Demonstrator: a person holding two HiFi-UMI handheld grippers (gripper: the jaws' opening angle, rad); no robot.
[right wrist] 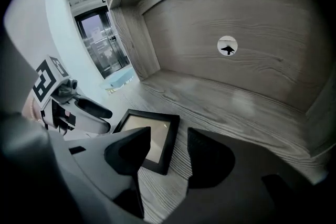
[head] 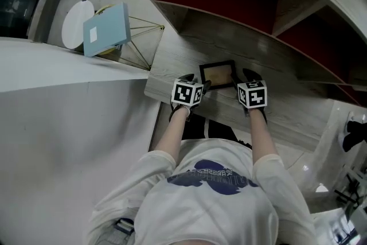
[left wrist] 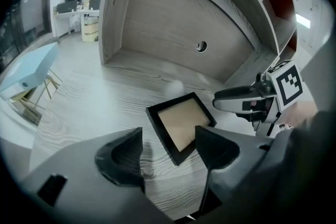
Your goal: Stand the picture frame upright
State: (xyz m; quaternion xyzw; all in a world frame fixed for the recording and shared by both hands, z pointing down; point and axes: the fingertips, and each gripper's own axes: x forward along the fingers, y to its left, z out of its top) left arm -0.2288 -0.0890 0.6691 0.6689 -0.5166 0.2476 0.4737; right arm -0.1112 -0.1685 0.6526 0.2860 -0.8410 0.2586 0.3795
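Head view shows the picture frame point(head: 217, 74) lying flat, face up, on the wood-grain surface point(head: 172, 60) of a shelving alcove. The left gripper point(head: 200, 86) is at the frame's left edge and the right gripper point(head: 248, 75) just beside its right edge. This looks like the approach step, with no grip taken yet. In the left gripper view the left gripper point(left wrist: 168, 152) has its jaws apart, and the frame's near corner point(left wrist: 181, 126) shows in the gap without either pad pressing on it. In the right gripper view the right gripper point(right wrist: 168, 155) is likewise spread, with the frame's right rail point(right wrist: 167, 139) lying beneath the gap, untouched. The next move probably calls for one gripper to close on a thin rail and tip the frame up while the other steadies it. Whether the frame has a prop on its back cannot be seen. Behind the frame there is open surface up to the back panel point(right wrist: 210, 23) with its cable hole point(right wrist: 227, 46), so there is room to tilt. The alcove's side wall point(left wrist: 113, 13) stands well apart to the left. The surface's front edge point(head: 163, 101) lies close under the person's wrists, so the frame is better raised away from it.
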